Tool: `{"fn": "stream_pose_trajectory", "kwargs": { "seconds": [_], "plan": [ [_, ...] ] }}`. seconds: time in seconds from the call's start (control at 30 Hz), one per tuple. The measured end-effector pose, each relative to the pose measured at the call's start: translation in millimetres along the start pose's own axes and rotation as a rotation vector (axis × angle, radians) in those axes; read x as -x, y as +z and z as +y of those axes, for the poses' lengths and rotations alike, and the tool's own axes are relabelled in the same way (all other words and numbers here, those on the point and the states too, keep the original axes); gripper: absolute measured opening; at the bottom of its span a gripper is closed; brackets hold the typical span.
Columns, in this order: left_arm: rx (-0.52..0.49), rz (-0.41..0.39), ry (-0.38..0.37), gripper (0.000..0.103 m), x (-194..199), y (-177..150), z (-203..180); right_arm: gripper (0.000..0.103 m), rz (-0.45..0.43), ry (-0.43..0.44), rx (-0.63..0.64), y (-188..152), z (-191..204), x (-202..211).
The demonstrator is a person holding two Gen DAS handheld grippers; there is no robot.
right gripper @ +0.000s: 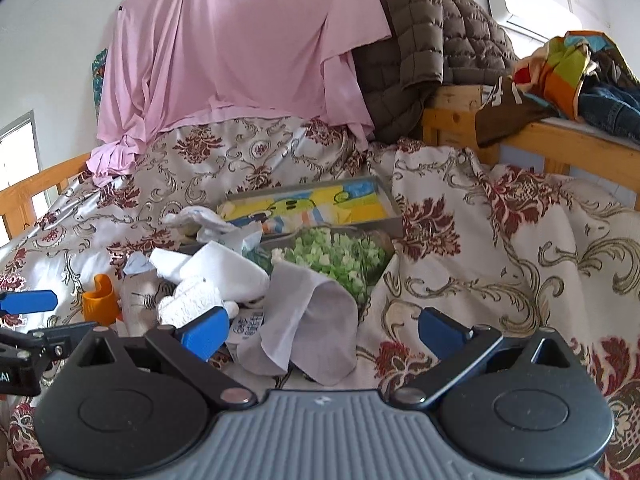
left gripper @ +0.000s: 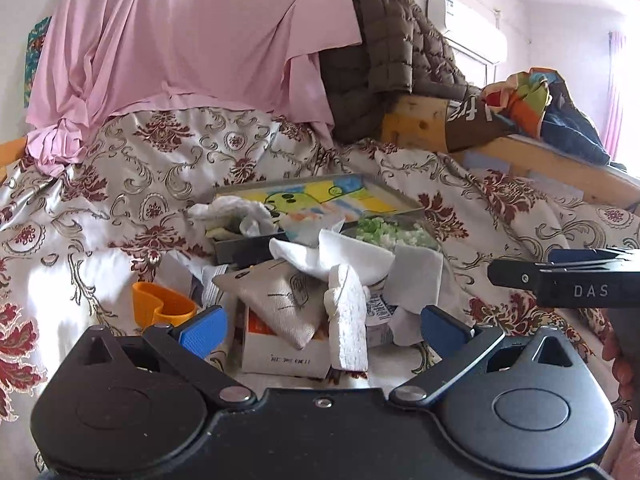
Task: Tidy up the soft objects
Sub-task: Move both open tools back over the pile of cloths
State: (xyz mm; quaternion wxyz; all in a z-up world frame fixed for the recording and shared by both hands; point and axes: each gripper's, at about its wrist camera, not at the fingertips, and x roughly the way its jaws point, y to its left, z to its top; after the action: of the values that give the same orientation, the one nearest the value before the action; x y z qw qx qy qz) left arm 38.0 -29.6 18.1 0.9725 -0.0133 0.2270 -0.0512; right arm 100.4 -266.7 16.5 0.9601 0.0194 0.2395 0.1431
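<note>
A heap of soft things lies on the floral bedspread [left gripper: 120, 184]. In the left wrist view a white foam block [left gripper: 347, 320] leans on a beige printed pouch [left gripper: 276, 300], with white cloths [left gripper: 352, 256] behind. My left gripper [left gripper: 324, 330] is open and empty, its jaws either side of the foam block. In the right wrist view my right gripper [right gripper: 322, 334] is open and empty over a pale grey cloth [right gripper: 316, 320], with a white knitted piece [right gripper: 192, 300] and a white cloth [right gripper: 224, 268] to the left. The right gripper also shows at the right edge of the left wrist view [left gripper: 568, 280].
A grey tin tray [left gripper: 400, 196] with a yellow cartoon picture sits behind the heap. A bunch of green artificial flowers [right gripper: 340, 256] lies in front of it. An orange plastic cup [left gripper: 164, 308] stands left. A pink sheet [left gripper: 192, 40], brown quilted jacket [left gripper: 400, 52] and wooden bed frame [left gripper: 540, 160] are behind.
</note>
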Motion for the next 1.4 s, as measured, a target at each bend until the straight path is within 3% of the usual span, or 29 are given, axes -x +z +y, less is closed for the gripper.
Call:
{"fn": "stream_pose_trajectory", "kwargs": {
  "seconds": [0.7,1.07,1.4],
  "plan": [
    [-0.05,0.061,0.088,0.102,-13,-4,-8,0.103,0.093,-0.007,-0.012,-12,-2,-16],
    [-0.076,0.068,0.064,0.102,-18,-3,-14,0.103,0.111,-0.012,-0.048,-11,-10,-26],
    [-0.119,0.073,0.003,0.102,-35,6,-23,0.103,0.109,0.059,-0.061,2,-24,-70]
  ]
}}
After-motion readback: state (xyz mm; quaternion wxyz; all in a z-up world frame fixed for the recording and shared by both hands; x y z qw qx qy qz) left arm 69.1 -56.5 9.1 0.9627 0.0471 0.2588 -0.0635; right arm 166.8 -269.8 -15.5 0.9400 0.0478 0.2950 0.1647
